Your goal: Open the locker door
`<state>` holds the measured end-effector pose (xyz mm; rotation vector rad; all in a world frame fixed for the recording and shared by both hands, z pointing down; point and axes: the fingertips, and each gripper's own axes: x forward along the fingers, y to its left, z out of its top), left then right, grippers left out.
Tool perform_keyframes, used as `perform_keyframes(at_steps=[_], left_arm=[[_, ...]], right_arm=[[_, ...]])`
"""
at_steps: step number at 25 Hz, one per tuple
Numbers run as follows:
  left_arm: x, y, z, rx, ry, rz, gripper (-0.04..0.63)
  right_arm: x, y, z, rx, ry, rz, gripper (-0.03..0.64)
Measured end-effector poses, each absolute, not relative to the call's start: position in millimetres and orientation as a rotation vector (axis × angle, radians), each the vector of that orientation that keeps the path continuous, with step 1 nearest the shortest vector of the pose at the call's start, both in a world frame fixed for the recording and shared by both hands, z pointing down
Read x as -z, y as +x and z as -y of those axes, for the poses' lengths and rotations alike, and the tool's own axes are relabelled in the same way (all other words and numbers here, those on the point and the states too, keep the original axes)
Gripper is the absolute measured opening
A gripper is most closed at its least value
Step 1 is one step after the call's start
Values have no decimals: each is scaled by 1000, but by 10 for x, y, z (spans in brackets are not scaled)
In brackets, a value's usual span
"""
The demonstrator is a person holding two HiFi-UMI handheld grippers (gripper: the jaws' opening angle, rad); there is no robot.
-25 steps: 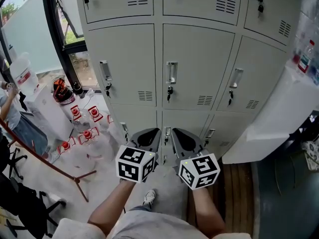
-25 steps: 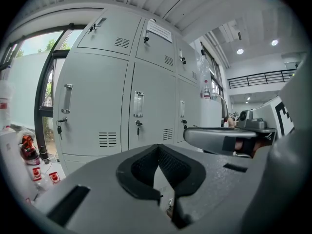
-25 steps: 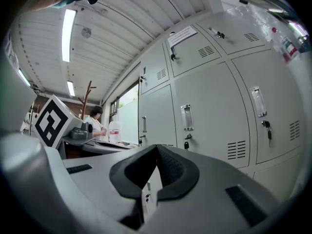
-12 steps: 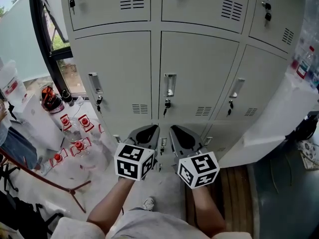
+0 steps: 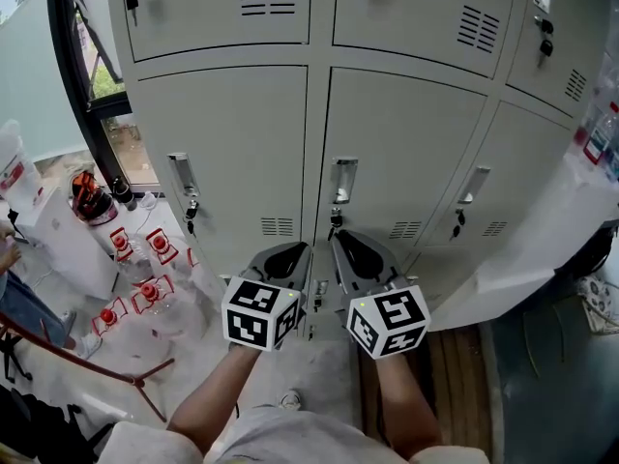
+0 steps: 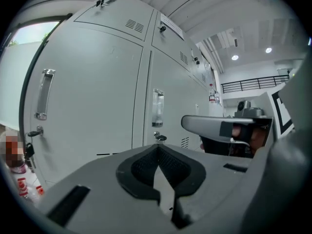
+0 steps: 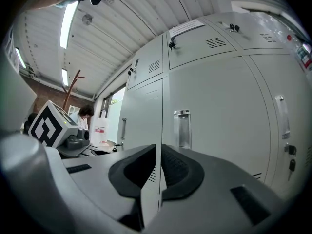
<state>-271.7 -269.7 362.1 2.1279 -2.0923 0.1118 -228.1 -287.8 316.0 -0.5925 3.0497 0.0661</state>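
Just below the window [image 5: 100,80] you have a white box [image 5: 58,245], and further below it, red-capped clear bottles [image 5: 147,293] on the floor.

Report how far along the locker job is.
Done: nothing yet; every door in view, including the middle door, is shut. In hand: the left gripper and right gripper sit side by side below its handle, short of the lockers, fingers together and holding nothing. Left: probably grip that handle and pull the door open.

lockers [image 5: 232,143]: pale grey | marker cubes [image 5: 259,314]: black-white squares | bottle caps [image 5: 148,291]: red
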Motion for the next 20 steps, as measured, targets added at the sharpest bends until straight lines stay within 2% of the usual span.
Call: perform_keyframes(at_steps=[20], left_arm=[[-3667,-3172,2983,-123,2173,2049,6]], right_arm=[[-3001,-2799,3427,-101,-695,-3027,123]])
